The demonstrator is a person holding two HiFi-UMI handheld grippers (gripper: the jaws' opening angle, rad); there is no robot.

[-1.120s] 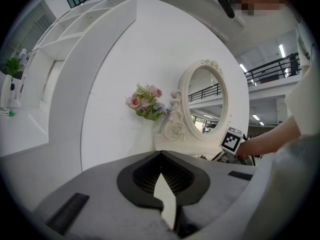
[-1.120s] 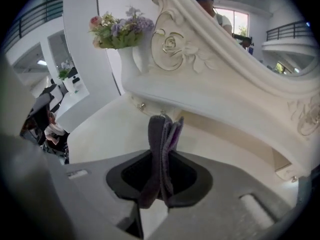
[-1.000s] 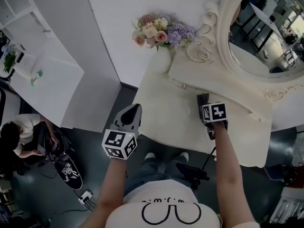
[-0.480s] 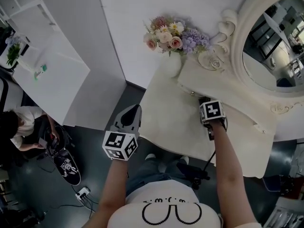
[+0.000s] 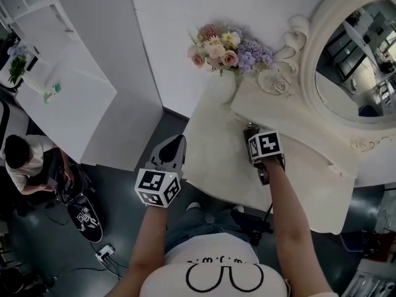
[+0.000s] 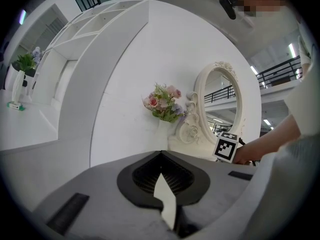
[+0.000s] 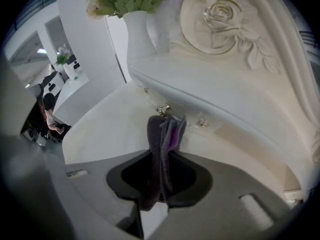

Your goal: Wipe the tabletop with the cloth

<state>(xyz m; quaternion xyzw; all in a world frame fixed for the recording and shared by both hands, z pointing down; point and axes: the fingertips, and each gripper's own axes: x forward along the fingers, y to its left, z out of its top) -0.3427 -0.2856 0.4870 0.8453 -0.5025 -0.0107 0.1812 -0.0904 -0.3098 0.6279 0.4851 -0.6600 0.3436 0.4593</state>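
So the cloth (image 7: pixel 161 151), dark grey with a bit of purple in the fold, was pinched in the right gripper (image 7: pixel 162 156). The jaws were clamped on it and the bunched end stuck out past the tips. It pointed at the back of the cream tabletop (image 7: pixel 107 129), close to a little metal drawer knob (image 7: pixel 162 109) on the raised unit under the mirror. Couldn't tell whether the cloth was actually touching the surface or just above it.

From the head view the right gripper (image 5: pixel 250 132) sat over the back part of the tabletop (image 5: pixel 216 159), right up by that drawer unit. The white vase (image 5: pixel 221 85) with its pink and purple flowers (image 5: pixel 226 45) stood in the back corner to its left. The big ornate mirror (image 5: pixel 352 60) was behind, to its right.

The left gripper (image 5: pixel 175 146) hung off the table's left edge over the dark floor (image 5: pixel 133 166), well apart from the cloth. Its jaws were closed up with nothing in them. A person (image 5: pixel 21 163) was sitting way off to the lower left.
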